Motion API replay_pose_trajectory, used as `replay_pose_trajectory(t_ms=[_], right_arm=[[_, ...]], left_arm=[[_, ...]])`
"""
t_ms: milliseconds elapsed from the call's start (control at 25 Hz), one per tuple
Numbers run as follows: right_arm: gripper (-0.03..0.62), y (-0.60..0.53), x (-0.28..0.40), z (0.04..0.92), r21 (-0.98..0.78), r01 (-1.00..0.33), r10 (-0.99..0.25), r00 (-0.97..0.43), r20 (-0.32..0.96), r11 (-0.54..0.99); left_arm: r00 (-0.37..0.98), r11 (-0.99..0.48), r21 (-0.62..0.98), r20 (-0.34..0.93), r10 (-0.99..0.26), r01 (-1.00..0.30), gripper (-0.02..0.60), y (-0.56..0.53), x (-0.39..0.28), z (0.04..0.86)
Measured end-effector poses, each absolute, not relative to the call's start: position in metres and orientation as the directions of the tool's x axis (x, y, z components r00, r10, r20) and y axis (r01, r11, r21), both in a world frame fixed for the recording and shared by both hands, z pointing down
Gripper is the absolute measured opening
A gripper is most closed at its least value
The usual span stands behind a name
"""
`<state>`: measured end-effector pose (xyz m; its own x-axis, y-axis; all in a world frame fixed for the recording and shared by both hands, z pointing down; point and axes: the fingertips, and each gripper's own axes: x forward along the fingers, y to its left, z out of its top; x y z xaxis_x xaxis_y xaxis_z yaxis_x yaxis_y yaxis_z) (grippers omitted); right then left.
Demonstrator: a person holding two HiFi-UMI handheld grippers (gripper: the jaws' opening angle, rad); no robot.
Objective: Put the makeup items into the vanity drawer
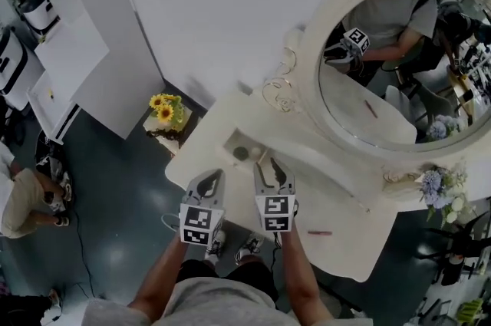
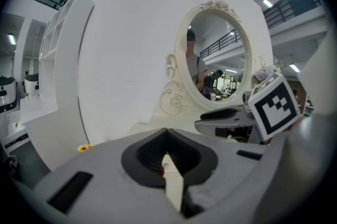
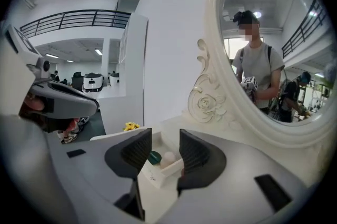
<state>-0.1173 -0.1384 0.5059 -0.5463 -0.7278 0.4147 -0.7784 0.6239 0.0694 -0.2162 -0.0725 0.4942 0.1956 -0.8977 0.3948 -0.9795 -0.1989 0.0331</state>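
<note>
**Left tool**: held over the front edge of the tabletop, pointing a little downward toward the vanity. Jaws were drawn together at the tips, leaving only a thin pale slit behind them. Nothing identifiable was gripped; a reddish speck at the tip was too small to name.

**Right tool**: just beside the left tool and pointing the same way. Jaws stood well apart with nothing in them. They framed a corner of the drawer without touching it.

**Vanity drawer**: cream, pulled open at the left part of the tabletop, ahead of both tools.

**Makeup items, in drawer:** one dark green round item and one pale round item, lying side by side in the visible corner.

**Makeup item, on tabletop:** one slim pink item, lying flat to the right of the right tool, well apart from the drawer.

**Marker cubes:** one on each tool, left and right.

**Oval mirror**: ornate cream frame, standing at the back of the tabletop and reflecting the person who held the tools.

**Sunflowers**: a small bunch on a low stand, left of the vanity.

**Lilac and white flowers**: at the right foot of the mirror.

**Bystander**: one person low on the dark floor, far left.
</note>
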Motion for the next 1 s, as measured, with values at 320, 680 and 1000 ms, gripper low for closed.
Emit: replay_pose_trajectory(t_ms=[320, 680, 1000], right_arm=[[0.166, -0.106, -0.055, 0.453, 0.064, -0.881, -0.85, -0.43, 0.304, 0.469], [0.071, -0.057, 0.037, 0.423, 0.063, -0.977, -0.961, -0.189, 0.203, 0.206], [0.028, -0.017, 0.078, 0.426, 0.059, -0.993, -0.976, -0.084, 0.198, 0.098]], left_arm=[[0.35, -0.367, 0.001, 0.305, -0.886, -0.93, 0.0, -0.076, -0.165, 0.446], [0.529, -0.551, -0.013, 0.266, -0.806, -0.834, 0.0, -0.063, -0.098, 0.421], [0.614, -0.64, -0.024, 0.256, -0.747, -0.768, 0.0, -0.048, -0.055, 0.415]])
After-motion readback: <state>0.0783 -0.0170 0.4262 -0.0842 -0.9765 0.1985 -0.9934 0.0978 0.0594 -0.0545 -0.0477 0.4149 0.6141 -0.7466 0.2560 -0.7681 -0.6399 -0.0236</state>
